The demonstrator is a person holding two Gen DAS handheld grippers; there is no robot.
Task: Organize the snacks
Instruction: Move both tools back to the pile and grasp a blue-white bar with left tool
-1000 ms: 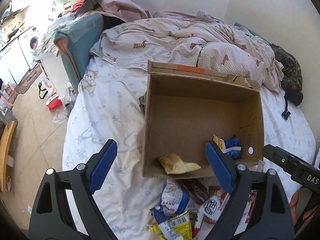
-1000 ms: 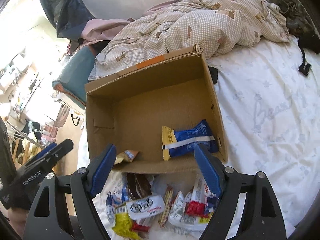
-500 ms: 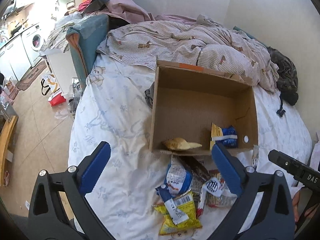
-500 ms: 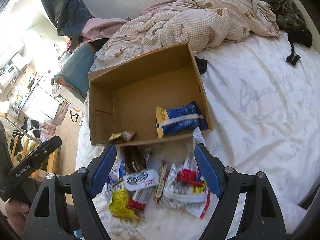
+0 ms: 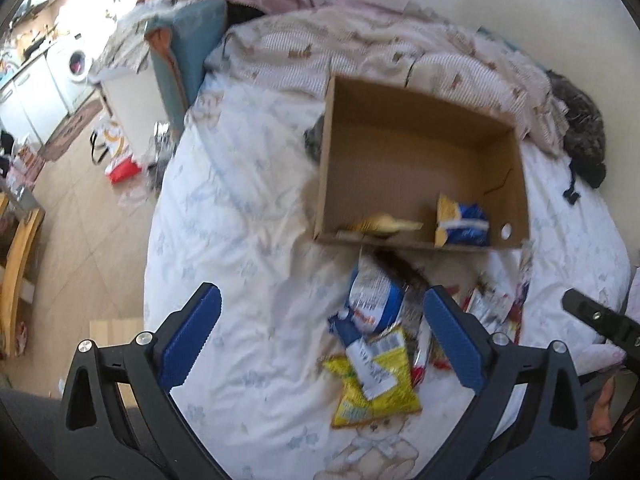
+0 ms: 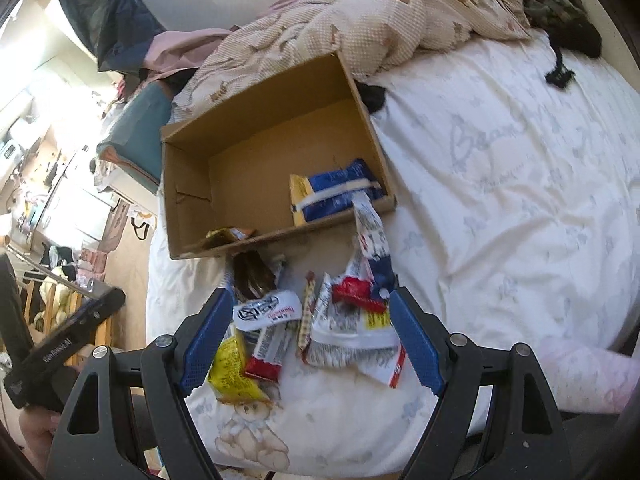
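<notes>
An open cardboard box (image 5: 416, 132) (image 6: 256, 128) lies on the bed with a blue and yellow packet (image 5: 460, 220) (image 6: 336, 196) and a small yellow snack (image 5: 384, 224) (image 6: 228, 234) inside. A heap of snack packets (image 5: 376, 344) (image 6: 304, 320) lies on the sheet in front of it, among them a yellow bag (image 5: 374, 380) and a white bar (image 6: 268, 308). My left gripper (image 5: 320, 336) hangs open over the sheet at the heap's left side, nothing between its fingers. My right gripper (image 6: 310, 338) hangs open above the heap, touching nothing.
A crumpled checked duvet (image 5: 380, 52) (image 6: 380, 20) lies behind the box, dark clothes (image 5: 580, 136) at the far right. The bed's left edge drops to a tiled floor (image 5: 80, 208) with a red bag (image 5: 124, 168). A wooden piece of furniture (image 5: 16, 272) stands on the left.
Both grippers have pulled back from the box toward the near edge of the bed, so the snack heap now lies under them. The left jaws have spread wider.
</notes>
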